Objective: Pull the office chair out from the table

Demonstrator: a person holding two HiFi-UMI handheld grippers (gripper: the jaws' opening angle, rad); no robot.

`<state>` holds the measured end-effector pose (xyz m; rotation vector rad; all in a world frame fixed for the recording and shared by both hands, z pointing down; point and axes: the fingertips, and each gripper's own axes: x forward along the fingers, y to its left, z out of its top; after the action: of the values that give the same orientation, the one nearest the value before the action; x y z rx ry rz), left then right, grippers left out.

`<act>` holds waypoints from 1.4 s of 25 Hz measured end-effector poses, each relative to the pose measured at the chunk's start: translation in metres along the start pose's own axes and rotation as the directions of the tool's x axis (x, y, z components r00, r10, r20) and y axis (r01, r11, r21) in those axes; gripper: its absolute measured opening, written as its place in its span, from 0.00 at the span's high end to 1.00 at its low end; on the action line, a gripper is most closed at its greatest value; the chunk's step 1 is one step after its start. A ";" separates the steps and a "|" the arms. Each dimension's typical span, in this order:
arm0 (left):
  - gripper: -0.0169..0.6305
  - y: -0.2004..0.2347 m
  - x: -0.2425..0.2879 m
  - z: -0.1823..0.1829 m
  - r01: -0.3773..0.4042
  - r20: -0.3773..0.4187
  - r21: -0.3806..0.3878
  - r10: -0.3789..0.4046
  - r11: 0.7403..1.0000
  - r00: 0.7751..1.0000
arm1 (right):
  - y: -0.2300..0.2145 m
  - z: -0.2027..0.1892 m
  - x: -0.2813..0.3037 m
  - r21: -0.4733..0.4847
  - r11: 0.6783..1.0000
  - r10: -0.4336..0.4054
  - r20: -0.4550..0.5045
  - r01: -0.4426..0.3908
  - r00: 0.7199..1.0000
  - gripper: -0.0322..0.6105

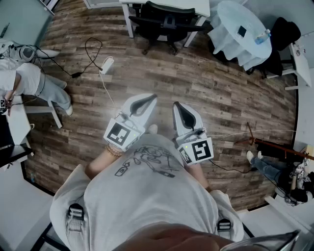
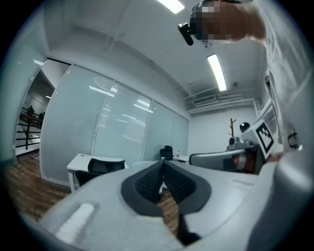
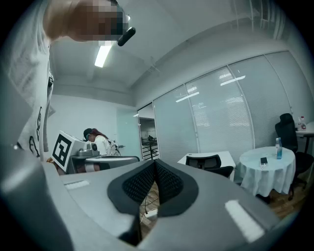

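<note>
The black office chair [image 1: 164, 22] stands tucked under a white table [image 1: 196, 6] at the far end of the room. My left gripper [image 1: 149, 99] and right gripper [image 1: 177, 105] are held side by side in front of my chest, pointing level toward the chair and far short of it. Both sets of jaws are shut with nothing between them. In the left gripper view the shut gripper [image 2: 163, 164] points past the chair [image 2: 100, 166]. The right gripper [image 3: 154, 163] faces the chair [image 3: 208, 162] and the table [image 3: 228, 157].
A round table with a white cloth [image 1: 243, 32] stands right of the chair, with another dark chair behind it. A power strip [image 1: 107, 64] and cables lie on the wood floor between me and the chair. A person [image 1: 29, 81] sits at left, another [image 1: 265, 164] at right.
</note>
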<state>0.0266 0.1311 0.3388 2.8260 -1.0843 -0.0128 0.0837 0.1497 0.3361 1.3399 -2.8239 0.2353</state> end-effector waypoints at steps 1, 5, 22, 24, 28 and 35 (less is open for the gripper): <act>0.97 -0.001 0.000 -0.001 0.000 -0.001 -0.001 0.000 1.000 1.000 | 0.000 0.000 -0.001 0.000 1.000 0.000 0.001 0.000 1.000 0.94; 0.97 -0.007 0.003 -0.002 -0.001 -0.003 0.000 0.001 1.000 1.000 | -0.003 -0.002 -0.007 0.002 1.000 0.002 0.003 -0.002 1.000 0.94; 0.97 -0.028 0.006 -0.019 -0.013 -0.018 -0.005 0.013 1.000 1.000 | -0.010 -0.008 -0.027 0.030 0.999 0.019 0.022 -0.020 1.000 0.94; 0.97 -0.022 0.006 -0.021 -0.021 -0.023 -0.006 0.021 1.000 1.000 | -0.010 -0.011 -0.024 0.029 0.999 0.021 0.018 -0.021 1.000 0.94; 0.97 -0.010 0.011 -0.025 -0.023 -0.030 -0.001 0.023 1.000 0.999 | -0.016 -0.014 -0.013 0.027 0.999 0.017 0.012 -0.017 1.000 0.94; 0.97 0.016 0.032 -0.024 -0.031 -0.044 0.012 0.032 0.999 0.999 | -0.035 -0.012 0.014 0.015 0.999 0.028 -0.002 -0.028 1.000 0.94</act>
<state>0.0407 0.1000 0.3652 2.8045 -1.1228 0.0591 0.1011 0.1185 0.3540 1.3025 -2.8466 0.2588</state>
